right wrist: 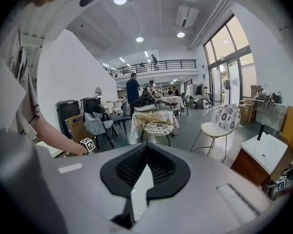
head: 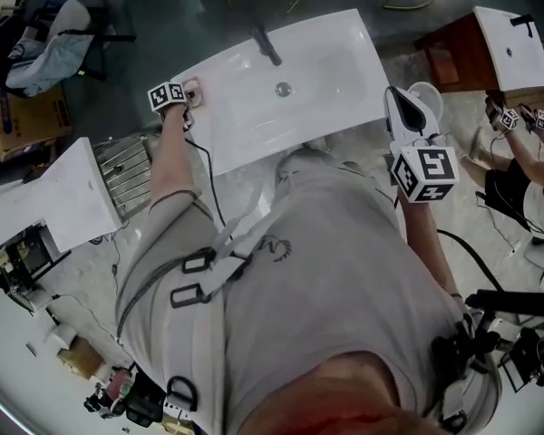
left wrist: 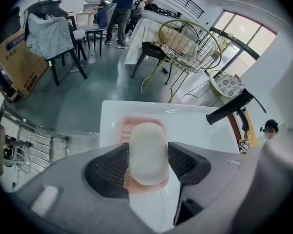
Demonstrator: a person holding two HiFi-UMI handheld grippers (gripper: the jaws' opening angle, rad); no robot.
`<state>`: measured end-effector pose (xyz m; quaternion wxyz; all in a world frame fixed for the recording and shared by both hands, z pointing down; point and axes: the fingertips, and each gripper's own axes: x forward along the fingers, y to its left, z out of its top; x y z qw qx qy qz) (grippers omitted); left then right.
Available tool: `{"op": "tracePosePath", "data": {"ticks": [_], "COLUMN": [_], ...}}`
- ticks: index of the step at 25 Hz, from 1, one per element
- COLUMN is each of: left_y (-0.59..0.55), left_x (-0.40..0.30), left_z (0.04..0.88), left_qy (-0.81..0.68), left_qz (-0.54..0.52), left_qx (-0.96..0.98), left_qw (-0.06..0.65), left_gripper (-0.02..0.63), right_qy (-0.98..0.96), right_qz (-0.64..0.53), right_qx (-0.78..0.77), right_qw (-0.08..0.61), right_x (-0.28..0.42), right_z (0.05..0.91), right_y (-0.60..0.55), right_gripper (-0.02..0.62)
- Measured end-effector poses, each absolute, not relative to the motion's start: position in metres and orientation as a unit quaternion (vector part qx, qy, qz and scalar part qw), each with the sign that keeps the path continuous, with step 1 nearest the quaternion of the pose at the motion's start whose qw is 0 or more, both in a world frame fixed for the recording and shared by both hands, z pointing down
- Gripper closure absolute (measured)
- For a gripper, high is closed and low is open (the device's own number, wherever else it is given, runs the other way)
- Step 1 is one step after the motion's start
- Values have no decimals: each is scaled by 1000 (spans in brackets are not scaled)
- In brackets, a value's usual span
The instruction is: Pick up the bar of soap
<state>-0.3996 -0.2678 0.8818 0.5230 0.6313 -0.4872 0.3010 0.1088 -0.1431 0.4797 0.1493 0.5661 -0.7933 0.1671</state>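
The left gripper (left wrist: 148,149) pinches the bar of soap (left wrist: 148,162) between its pads, with the soap over the pink soap dish (left wrist: 123,128) at the corner of the white sink (head: 326,71). The right gripper (right wrist: 145,149) hangs beside the sink, pressed together and empty.

Open sink basin (head: 322,66) separates black faucet (head: 266,45) from the bar of soap (left wrist: 147,152).
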Motion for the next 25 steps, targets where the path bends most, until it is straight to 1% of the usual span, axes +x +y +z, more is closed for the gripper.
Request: {"op": "tracePosePath", "data": {"ticks": [2,4,7,10,14,18,21,25], "left_y": [-269,-271,-271,-271,-271,-266,-263,-269], "left_x": [-394,-390,-389,-389,-386,-385,-381,-378], "left_z": [886,891,896,897,896,892,889,878], "left_qy": [-492,-501,-501,-494,-480,-471,-462,-468], "left_qz": [293,320,399,421,402,352,356,326], "left_qx": [628,623,612,604,621,625,632,647], "left_qw": [527,509,464,462,472,514,510,507], "left_gripper": [347,328,331,337,344,344,345,345], "right_qy": [-790,-786,-783,-780,-777,-778,-782,-793], "right_qz": [172,177,179,178,178,178,179,177], "right_qx": [569,573,576,580,585,585,579,565], "right_qw": [150,152,152,151,149,146,143,141], "right_x": [112,115,116,118,125,125,120,107], "right_z": [483,486,487,486,487,487,487,485], "right_y": [-140,-138,-136,-136,-135,-133,-134,-141], "right_gripper": [592,593,593,593,593,593,593,592]}}
